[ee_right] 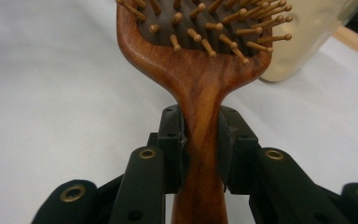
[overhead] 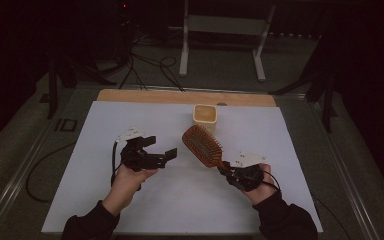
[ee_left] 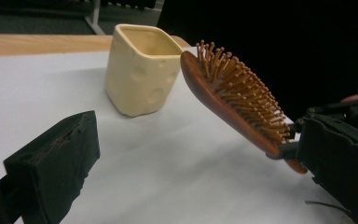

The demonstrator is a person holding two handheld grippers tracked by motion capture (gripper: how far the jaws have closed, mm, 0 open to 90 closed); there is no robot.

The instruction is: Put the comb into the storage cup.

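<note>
Two jaws of the right gripper (ee_right: 200, 149) were pressed against the neck of the brush (ee_right: 200, 60), one on each side of the wooden handle just below the head, with no gap showing. In the high view that gripper (overhead: 228, 170) sat right of centre, and the brush (overhead: 203, 145) rose from it up and to the left, its bristles facing upward and its head ending just below the cup (overhead: 204, 119). The left gripper (overhead: 161, 148) held nothing; its jaws stood wide apart, pointing right toward the brush from left of centre, a little apart from it.

Judging by this, the step in hand was carrying the brush to the cup, with the grasp made and the lift under way. The next move would call for tipping the brush more upright and bringing one end over the cup's square mouth before lowering it; the head looked broad against that opening, so the handle end might suit better, which could mean passing the brush to the left gripper first.

From the left gripper view, the brush (ee_left: 235, 100) clearly hung off the white desk (ee_left: 177, 177), slanting up toward the cream, dimpled cup (ee_left: 142, 70), a height the high view left unclear. The right gripper view alone showed how squarely the jaws gripped the handle. Only the high view gave both hands and the whole desk (overhead: 190, 200).
</note>
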